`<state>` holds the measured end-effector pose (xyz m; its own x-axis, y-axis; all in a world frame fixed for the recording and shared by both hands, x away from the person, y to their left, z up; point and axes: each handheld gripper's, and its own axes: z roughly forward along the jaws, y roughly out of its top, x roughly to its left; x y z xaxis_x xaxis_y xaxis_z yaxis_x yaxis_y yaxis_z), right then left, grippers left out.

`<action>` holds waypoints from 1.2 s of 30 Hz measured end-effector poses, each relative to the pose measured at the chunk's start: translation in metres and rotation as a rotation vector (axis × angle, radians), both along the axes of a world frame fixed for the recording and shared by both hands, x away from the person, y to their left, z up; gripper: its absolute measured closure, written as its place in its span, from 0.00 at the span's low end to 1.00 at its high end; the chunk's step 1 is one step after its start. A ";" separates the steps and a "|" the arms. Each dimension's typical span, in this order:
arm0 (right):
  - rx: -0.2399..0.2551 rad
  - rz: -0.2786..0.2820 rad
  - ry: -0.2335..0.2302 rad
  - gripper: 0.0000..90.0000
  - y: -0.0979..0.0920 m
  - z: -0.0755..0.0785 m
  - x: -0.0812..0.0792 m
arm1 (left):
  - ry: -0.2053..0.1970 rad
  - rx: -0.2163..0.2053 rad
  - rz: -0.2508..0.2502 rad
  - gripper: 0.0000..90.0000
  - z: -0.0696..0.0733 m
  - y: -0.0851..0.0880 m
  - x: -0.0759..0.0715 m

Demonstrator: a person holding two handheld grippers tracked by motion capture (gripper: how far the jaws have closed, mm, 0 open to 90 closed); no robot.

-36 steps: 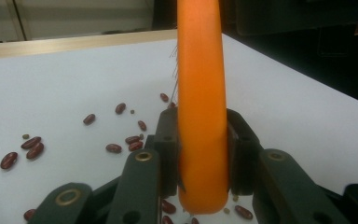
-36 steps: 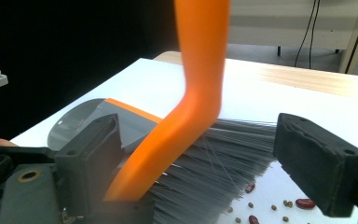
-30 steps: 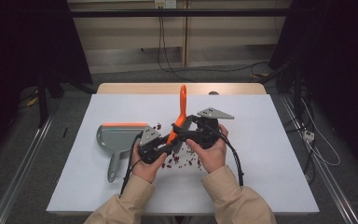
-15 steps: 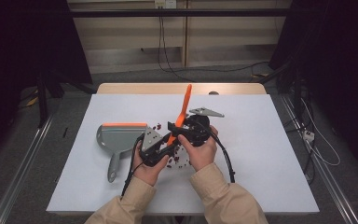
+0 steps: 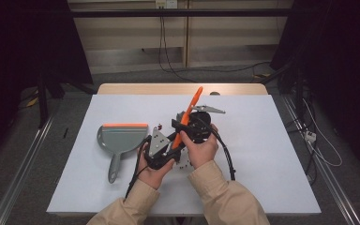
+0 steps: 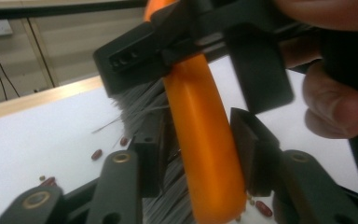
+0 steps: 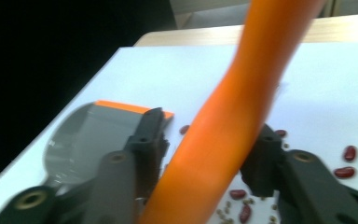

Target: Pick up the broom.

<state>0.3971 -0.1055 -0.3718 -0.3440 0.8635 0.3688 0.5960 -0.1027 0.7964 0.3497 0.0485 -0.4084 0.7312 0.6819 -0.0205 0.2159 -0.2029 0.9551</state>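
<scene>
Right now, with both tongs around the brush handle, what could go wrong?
1. The left tongs have just been opening and the right tongs closing, each with the handle of the brush between them. Whether either pair presses firmly is unclear, so the brush could slip or swing.
2. Beans lie right under it. A dropped brush might scatter them farther from the dustpan.

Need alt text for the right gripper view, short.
An orange brush handle runs diagonally between the right tool's two black jaws, which have just been closing on it. Behind, a grey dustpan and scattered red beans lie on the white table.
</scene>
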 end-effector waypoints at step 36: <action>-0.108 0.070 -0.025 0.79 -0.102 0.017 -0.006 | 0.124 -0.024 -0.104 0.14 0.025 0.065 0.015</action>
<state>0.3911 -0.2076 -0.3552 -0.4131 0.8711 0.2656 0.5782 0.0256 0.8155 0.3644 0.1134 -0.3838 0.7887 0.6007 -0.1309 0.3119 -0.2075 0.9272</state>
